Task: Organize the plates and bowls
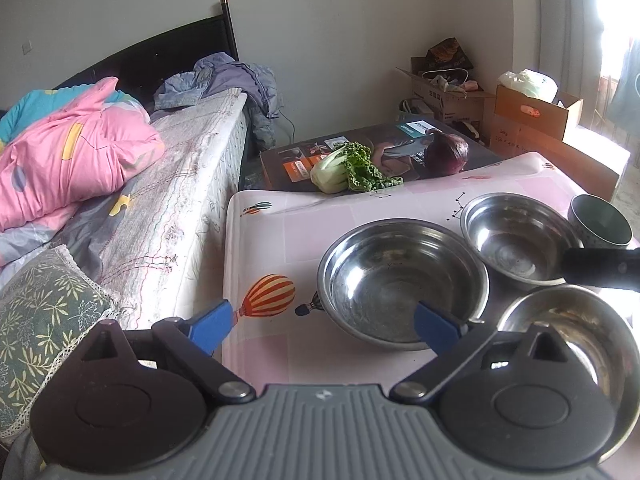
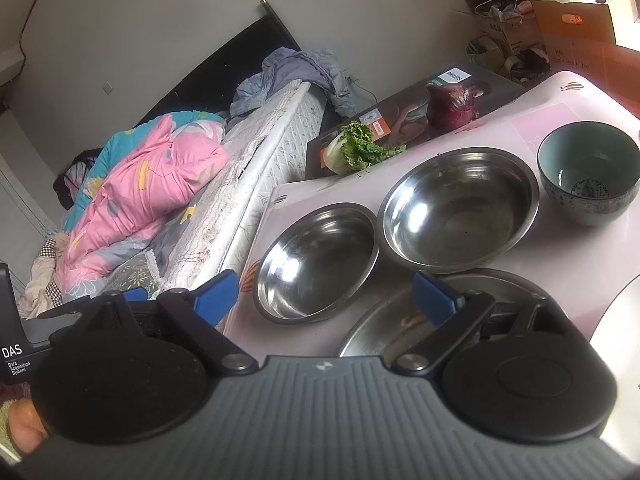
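Note:
Three steel bowls and a green ceramic bowl stand on the pink table [image 1: 272, 240]. In the left wrist view my left gripper [image 1: 326, 324] is open above the table, its right fingertip over the near rim of the left steel bowl [image 1: 402, 280]. Behind it are a second steel bowl [image 1: 516, 236], the ceramic bowl [image 1: 600, 222] and a near steel bowl [image 1: 568, 332]. In the right wrist view my right gripper [image 2: 326, 296] is open and empty above the left steel bowl [image 2: 316, 260], next to the middle steel bowl [image 2: 460, 208], the ceramic bowl [image 2: 588, 172] and the near steel bowl [image 2: 384, 328].
A bed [image 1: 160, 208] with a pink quilt [image 1: 68, 152] runs along the table's left edge. A dark printed box [image 1: 360, 148] behind the table carries a leafy cabbage [image 1: 348, 168] and a purple cabbage [image 1: 446, 152]. Cardboard boxes [image 1: 532, 112] stand at the back right.

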Available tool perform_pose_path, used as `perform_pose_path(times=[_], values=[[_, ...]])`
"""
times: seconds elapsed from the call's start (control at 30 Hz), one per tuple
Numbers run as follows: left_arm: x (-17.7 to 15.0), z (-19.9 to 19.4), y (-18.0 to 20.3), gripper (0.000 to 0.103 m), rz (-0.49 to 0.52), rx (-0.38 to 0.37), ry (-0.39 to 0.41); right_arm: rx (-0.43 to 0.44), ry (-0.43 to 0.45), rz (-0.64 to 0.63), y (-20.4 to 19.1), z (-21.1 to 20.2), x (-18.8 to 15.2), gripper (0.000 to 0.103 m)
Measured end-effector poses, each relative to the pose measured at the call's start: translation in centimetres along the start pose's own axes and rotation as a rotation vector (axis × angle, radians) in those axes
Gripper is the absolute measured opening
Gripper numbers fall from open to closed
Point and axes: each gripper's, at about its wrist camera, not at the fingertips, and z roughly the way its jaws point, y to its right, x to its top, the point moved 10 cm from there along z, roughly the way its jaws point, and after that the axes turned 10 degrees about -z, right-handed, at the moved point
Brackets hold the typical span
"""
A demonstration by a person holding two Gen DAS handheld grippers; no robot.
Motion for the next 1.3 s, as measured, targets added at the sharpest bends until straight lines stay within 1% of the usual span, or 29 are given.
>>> perform_pose_path(times=[0.03, 0.07, 0.1, 0.17, 0.2, 0.27, 0.33, 0.37, 0.43, 0.47, 0.5, 0.63, 0.73, 0.9, 0.93, 0.97, 1.07, 1.17, 1.2, 1.3], values=[[0.2, 1.0, 0.2, 0.091, -0.002, -0.004, -0.013, 0.000, -0.010, -0.007, 0.1, 1.1, 0.3, 0.089], [0.4, 2.1, 0.3, 0.089, -0.006, -0.007, -0.028, -0.006, -0.021, -0.019, 0.3, 2.2, 0.5, 0.082], [0.4, 2.9, 0.5, 0.086, -0.005, -0.007, -0.038, -0.013, -0.033, -0.028, 0.3, 3.0, 0.6, 0.079], [0.4, 5.0, 0.6, 0.080, 0.001, 0.009, -0.066, -0.021, -0.067, -0.044, 0.6, 5.1, 0.8, 0.068], [0.3, 6.0, 0.6, 0.076, 0.005, 0.019, -0.081, -0.020, -0.085, -0.049, 0.7, 5.9, 0.7, 0.064], [0.1, 7.4, 0.6, 0.070, 0.006, 0.039, -0.111, -0.025, -0.114, -0.061, 0.8, 7.3, 0.5, 0.052], [-0.2, 8.6, 0.4, 0.059, 0.002, 0.053, -0.139, -0.036, -0.133, -0.074, 0.8, 8.3, 0.3, 0.047], [-0.3, 9.0, 0.3, 0.056, 0.001, 0.059, -0.152, -0.041, -0.145, -0.084, 0.9, 8.6, 0.0, 0.044], [-0.6, 9.8, 0.1, 0.042, 0.000, 0.084, -0.177, -0.044, -0.162, -0.096, 0.9, 9.4, -0.2, 0.040], [-0.7, 10.2, -0.1, 0.038, 0.003, 0.098, -0.191, -0.047, -0.173, -0.104, 1.0, 9.8, -0.5, 0.035], [-0.9, 10.4, -0.3, 0.033, 0.002, 0.105, -0.201, -0.048, -0.183, -0.106, 1.0, 10.2, -0.6, 0.034], [-1.3, 10.6, -1.2, 0.032, -0.018, 0.106, -0.220, -0.049, -0.210, -0.107, 1.3, 11.1, -1.4, 0.027], [-1.6, 10.4, -1.9, 0.029, -0.029, 0.109, -0.229, -0.047, -0.221, -0.106, 1.4, 11.4, -1.7, 0.025], [-2.0, 9.9, -3.0, 0.029, -0.051, 0.097, -0.245, -0.036, -0.222, -0.126, 0.6, 12.4, -1.2, 0.024], [-2.1, 9.8, -3.2, 0.029, -0.062, 0.091, -0.250, -0.034, -0.223, -0.131, 0.5, 12.8, -1.0, 0.022], [-2.1, 9.8, -3.4, 0.029, -0.071, 0.085, -0.253, -0.031, -0.224, -0.135, 0.4, 13.1, -0.9, 0.018], [-2.1, 9.8, -4.1, 0.029, -0.083, 0.094, -0.251, -0.025, -0.235, -0.132, 0.2, 14.2, -0.7, 0.015], [-2.3, 9.7, -4.3, 0.025, -0.084, 0.091, -0.254, -0.013, -0.258, -0.124, 0.1, 15.4, -1.0, 0.012], [-2.4, 9.6, -4.4, 0.021, -0.087, 0.086, -0.259, -0.006, -0.262, -0.123, -0.1, 15.6, -1.1, 0.011], [-2.7, 9.2, -4.7, 0.021, -0.109, 0.071, -0.280, 0.010, -0.267, -0.144, -0.8, 15.6, -1.1, 0.011]])
